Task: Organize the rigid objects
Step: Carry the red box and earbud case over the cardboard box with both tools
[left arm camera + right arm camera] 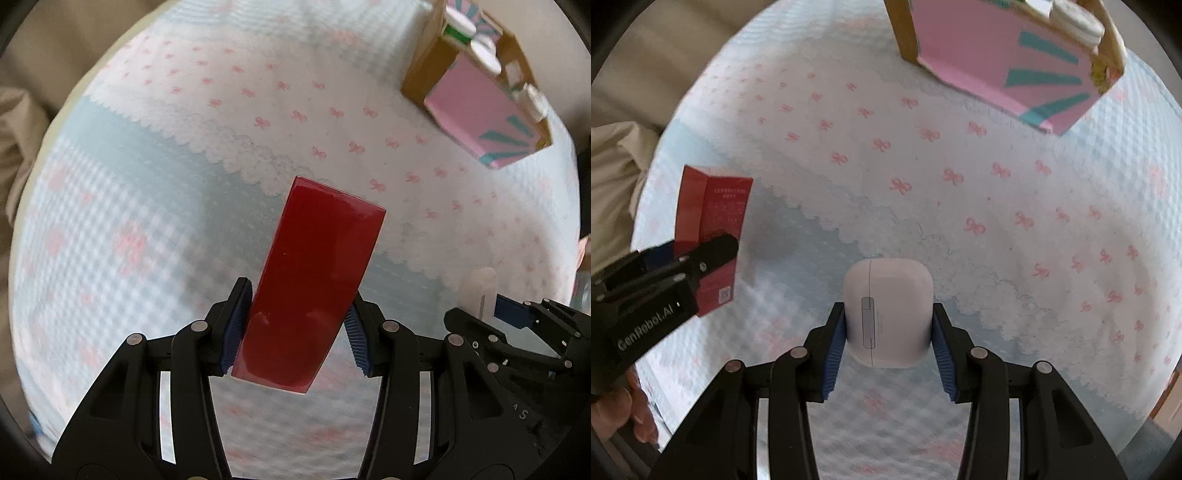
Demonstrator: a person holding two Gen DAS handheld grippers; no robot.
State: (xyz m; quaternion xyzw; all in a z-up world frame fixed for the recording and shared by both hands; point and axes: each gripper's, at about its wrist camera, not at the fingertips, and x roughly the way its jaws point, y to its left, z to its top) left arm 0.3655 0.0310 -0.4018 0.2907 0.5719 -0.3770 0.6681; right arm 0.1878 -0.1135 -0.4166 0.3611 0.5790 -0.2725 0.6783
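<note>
Red box (314, 284): a tall, glossy carton, held clear of the bedspread (147, 184) in the left gripper (295, 325). Both blue pads (236, 325) press its two long side faces near the lower end, so most of the carton projects past the fingertips. The jaws are closed on the box; it sits slightly skewed between them. In the right wrist view the same carton shows printed text and a code square on one face.

White case (888, 314): a smooth, rounded shell with a seam and a hinge plate facing the camera. The right gripper (888, 332) holds it by its two flat flanks, jaws closed on it. Gripping the flanks rather than the curved ends likely gives the ribbed pads the widest contact on a slippery surface.

Cardboard tray (424, 77): it rests on the bedspread well apart from both grippers, at the far side. It already holds a pink box with teal rays (476, 107) and several white-capped containers (487, 55) set along one wall. Judged from this layout, the tray is the collection point, and both held items are candidates for the remaining room inside it.

Caution: the space left in the tray appears narrow. The tall carton probably needs to enter end-first or lie alongside the pink box.
</note>
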